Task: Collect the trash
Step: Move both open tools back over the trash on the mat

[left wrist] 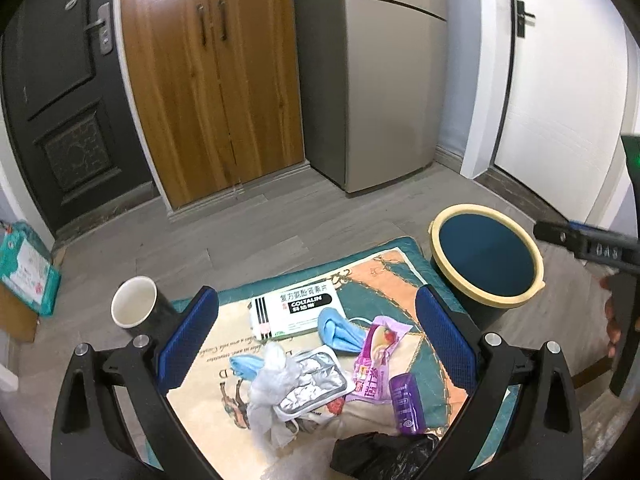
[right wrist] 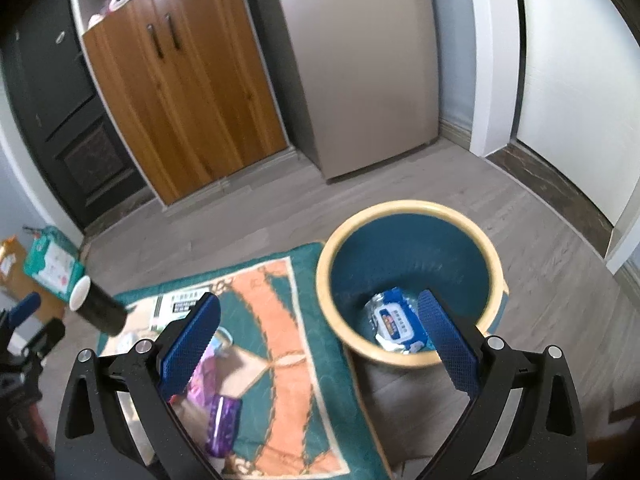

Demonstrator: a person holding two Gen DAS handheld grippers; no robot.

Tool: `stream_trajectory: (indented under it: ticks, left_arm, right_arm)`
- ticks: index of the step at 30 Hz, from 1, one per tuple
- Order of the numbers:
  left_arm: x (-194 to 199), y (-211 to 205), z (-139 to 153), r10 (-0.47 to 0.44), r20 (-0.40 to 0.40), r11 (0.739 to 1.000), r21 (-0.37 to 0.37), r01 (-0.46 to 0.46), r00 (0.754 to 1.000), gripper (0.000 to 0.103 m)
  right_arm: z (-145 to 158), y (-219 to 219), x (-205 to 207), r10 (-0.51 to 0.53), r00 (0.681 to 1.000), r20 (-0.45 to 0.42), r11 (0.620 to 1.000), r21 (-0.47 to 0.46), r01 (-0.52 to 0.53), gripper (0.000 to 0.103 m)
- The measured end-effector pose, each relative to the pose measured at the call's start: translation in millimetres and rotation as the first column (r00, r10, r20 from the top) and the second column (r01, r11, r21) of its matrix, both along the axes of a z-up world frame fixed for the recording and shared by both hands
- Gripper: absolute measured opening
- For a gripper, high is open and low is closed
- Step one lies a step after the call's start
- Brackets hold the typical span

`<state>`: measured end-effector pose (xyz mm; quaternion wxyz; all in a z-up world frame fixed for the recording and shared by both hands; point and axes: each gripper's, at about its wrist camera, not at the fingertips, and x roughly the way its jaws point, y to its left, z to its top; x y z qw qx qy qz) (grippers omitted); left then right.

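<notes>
Black bag (left wrist: 380, 456) nearest, both grippers spread wide over the trash mat

On the floor mat (left wrist: 384, 268), from the left: a black cup (left wrist: 138, 308) with a white inside lies at the mat's left edge; then crumpled tissue (left wrist: 268, 392) touching a silver foil pack (left wrist: 316, 380), with a white medicine box (left wrist: 296, 310) farther back; blue masks (left wrist: 340, 330); a pink wrapper (left wrist: 378, 356) and a purple packet (left wrist: 406, 402) near it. The left gripper (left wrist: 316, 340) hangs above this pile, jaws apart, holding nothing. At the right, the yellow-rimmed blue bin (right wrist: 408, 280) stands just beside the mat, a blue-labelled wipes pack (right wrist: 394, 322) lying in its bottom. The right gripper (right wrist: 320, 340) hovers at the bin's near rim, jaws apart and empty
</notes>
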<state>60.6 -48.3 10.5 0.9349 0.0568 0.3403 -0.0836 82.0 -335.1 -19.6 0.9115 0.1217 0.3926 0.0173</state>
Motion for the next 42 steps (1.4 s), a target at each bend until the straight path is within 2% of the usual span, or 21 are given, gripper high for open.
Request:
stream_trajectory:
  ticks: [10, 15, 19, 24, 27, 31, 35, 42]
  left_arm:
    - [-9.0, 30.0, 0.9, 0.023, 0.032, 1.000, -0.009, -0.022, 0.999, 0.097]
    - [-5.0, 40.5, -6.1, 0.045, 0.003, 0.999, -0.002, -0.045, 0.999, 0.097]
    - [-0.1, 47.4, -9.8, 0.061, -0.025, 0.998, -0.025, -0.061, 0.998, 0.097]
    - [10.5, 53.0, -19.0, 0.070, -0.033, 0.997, 0.024, -0.070, 0.997, 0.097]
    - [20.5, 60.5, -30.7, 0.085, -0.067, 0.996, 0.045, -0.082, 0.994, 0.097]
    - [29.9, 63.4, -47.0, 0.088, -0.112, 0.994, 0.070, -0.081, 0.990, 0.097]
    - [35.7, 59.2, -57.6, 0.070, -0.142, 0.994, 0.096, -0.057, 0.987, 0.097]
    - [45.1, 53.2, -88.7, 0.030, -0.240, 0.991, 0.137, 0.003, 0.970, 0.097]
  right_arm:
    - [-16.2, 49.6, -13.1, 0.147, 0.988, -0.037, 0.987, -0.052, -0.149, 0.098]
    - [-29.6, 72.3, -11.3, 0.194, 0.978, -0.078, 0.981, -0.008, -0.195, 0.098]
    - [-43.2, 93.8, -6.5, 0.231, 0.967, -0.109, 0.972, -0.025, -0.235, 0.098]
    - [-59.5, 103.1, 5.6, 0.230, 0.961, -0.155, 0.971, -0.020, -0.236, 0.098]
    - [-64.3, 103.1, 16.1, 0.219, 0.962, -0.165, 0.974, -0.020, -0.225, 0.098]
    - [-71.4, 100.3, 28.8, 0.201, 0.962, -0.184, 0.980, 0.029, -0.199, 0.098]
    - [-78.4, 103.7, 41.6, 0.202, 0.959, -0.198, 0.979, 0.044, -0.197, 0.098]
    - [-91.2, 105.2, 60.4, 0.208, 0.949, -0.236, 0.977, 0.099, -0.190, 0.098]
